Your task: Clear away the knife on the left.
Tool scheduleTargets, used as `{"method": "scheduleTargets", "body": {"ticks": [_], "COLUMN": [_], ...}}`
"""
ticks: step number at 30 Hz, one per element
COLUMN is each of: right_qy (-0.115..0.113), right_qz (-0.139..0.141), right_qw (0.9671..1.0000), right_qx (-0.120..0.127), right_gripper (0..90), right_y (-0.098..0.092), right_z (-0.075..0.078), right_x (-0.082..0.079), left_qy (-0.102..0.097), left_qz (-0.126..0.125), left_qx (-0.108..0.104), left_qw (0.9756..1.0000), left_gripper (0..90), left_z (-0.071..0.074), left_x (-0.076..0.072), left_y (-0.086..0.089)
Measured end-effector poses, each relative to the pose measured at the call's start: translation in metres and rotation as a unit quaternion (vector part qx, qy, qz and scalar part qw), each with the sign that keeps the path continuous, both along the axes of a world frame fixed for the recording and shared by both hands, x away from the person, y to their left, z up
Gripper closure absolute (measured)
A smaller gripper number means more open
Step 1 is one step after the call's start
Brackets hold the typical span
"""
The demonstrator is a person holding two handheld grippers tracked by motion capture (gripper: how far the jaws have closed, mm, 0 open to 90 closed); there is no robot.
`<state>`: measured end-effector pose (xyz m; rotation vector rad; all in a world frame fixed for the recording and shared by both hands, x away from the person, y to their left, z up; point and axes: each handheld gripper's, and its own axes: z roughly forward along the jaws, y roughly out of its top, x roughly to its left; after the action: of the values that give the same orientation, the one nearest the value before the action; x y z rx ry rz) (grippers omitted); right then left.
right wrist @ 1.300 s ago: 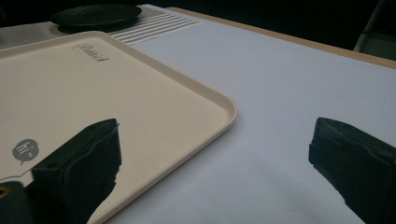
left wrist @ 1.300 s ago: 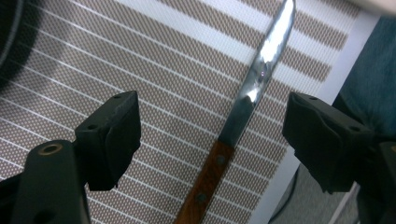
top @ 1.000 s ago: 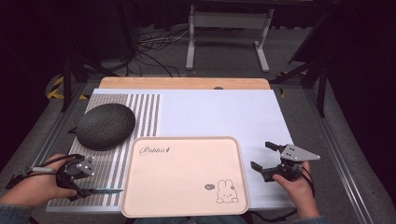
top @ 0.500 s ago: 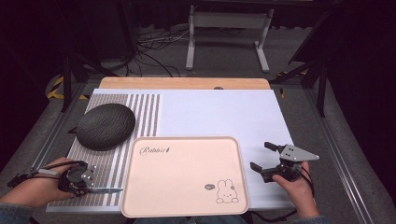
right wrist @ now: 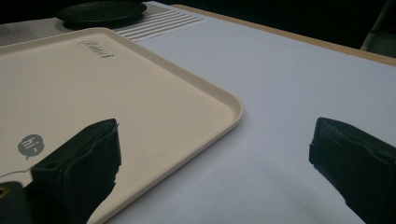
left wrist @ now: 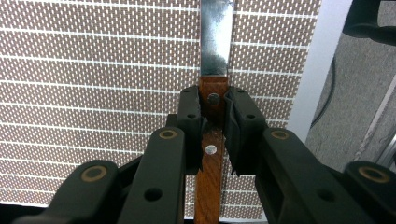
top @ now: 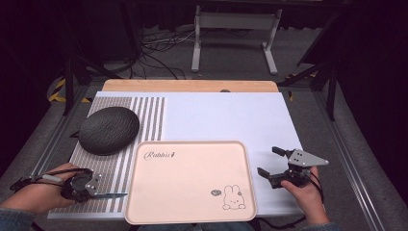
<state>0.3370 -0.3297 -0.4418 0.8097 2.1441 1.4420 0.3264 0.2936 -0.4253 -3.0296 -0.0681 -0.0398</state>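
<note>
Here the left gripper (left wrist: 214, 116) has just been closing its jaws, and the pads now press on the brown wooden handle of a knife (left wrist: 215, 56) near the rivet. The knife lies flat on the striped mat (top: 144, 115) at the near left of the table, its blade pointing right toward the pink tray (top: 192, 211). A dark round pad (top: 109, 130) sits farther back on the mat. The right gripper (top: 269, 161) hovers just right of the tray over the white sheet (top: 231, 115), jaws spread wide with nothing between them.
</note>
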Motion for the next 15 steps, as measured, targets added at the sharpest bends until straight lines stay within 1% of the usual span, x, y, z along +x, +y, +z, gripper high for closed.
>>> {"method": "scheduleTargets", "body": {"ticks": [1,2,3,4,5,6,7,8,9,11,12,13,14,15], "right_qy": [0.000,0.000,0.000,0.000,-0.001,-0.001,-0.001,-0.001,-0.001,-0.001,-0.001,-0.001,-0.001,0.000], "right_qz": [0.000,0.000,0.000,0.000,0.001,0.001,0.001,0.001,0.001,0.001,0.001,0.001,0.001,-0.001], "right_qw": [1.0000,1.0000,1.0000,1.0000,1.0000,1.0000,1.0000,1.0000,1.0000,1.0000,1.0000,1.0000,1.0000,1.0000], "right_qx": [0.000,0.000,0.000,0.000,0.000,0.001,0.001,0.001,0.001,0.001,0.001,0.001,0.001,0.001], "right_gripper": [2.7,2.7,2.7,2.7,2.7,2.6,2.6,2.6,2.6,2.5,2.5,2.4,2.4,2.4], "right_y": [0.000,0.000,0.000,0.000,0.000,0.000,0.000,0.000,0.000,0.000,0.000,0.000,0.000,0.000], "right_z": [0.000,0.000,0.000,0.000,0.000,0.000,0.000,0.000,0.000,0.000,0.000,0.000,0.000,0.000], "right_x": [0.000,0.000,0.000,0.000,0.000,0.000,0.000,0.000,0.000,0.000,0.000,0.000,0.000,0.000], "left_qy": [0.002,0.002,-0.001,0.004,-0.003,-0.003,-0.008,-0.011,-0.011,-0.011,-0.011,-0.008,-0.003,0.003], "left_qz": [0.002,0.002,0.003,0.008,0.009,0.009,0.012,0.021,0.021,0.035,0.035,0.046,0.056,0.066], "left_qx": [-0.010,-0.010,0.000,-0.004,-0.006,-0.006,-0.011,-0.018,-0.018,-0.033,-0.033,-0.037,-0.048,-0.047], "left_qw": [0.9999,0.9999,1.0000,1.0000,0.9999,0.9999,0.9998,0.9996,0.9996,0.9988,0.9988,0.9982,0.9973,0.9967], "left_gripper": [77.9,78.0,78.0,78.0,78.0,78.0,78.0,78.0,78.0,78.0,78.0,78.0,78.0,78.0], "left_z": [-0.001,-0.001,0.001,0.001,0.003,0.003,0.009,0.013,0.013,0.022,0.022,0.026,0.028,0.031], "left_x": [0.000,0.000,0.000,0.000,0.000,0.000,0.000,0.000,0.000,0.000,0.000,0.001,0.001,0.001], "left_y": [0.001,0.001,0.001,0.002,0.003,0.003,0.005,0.007,0.007,0.008,0.008,0.008,0.009,0.009]}}
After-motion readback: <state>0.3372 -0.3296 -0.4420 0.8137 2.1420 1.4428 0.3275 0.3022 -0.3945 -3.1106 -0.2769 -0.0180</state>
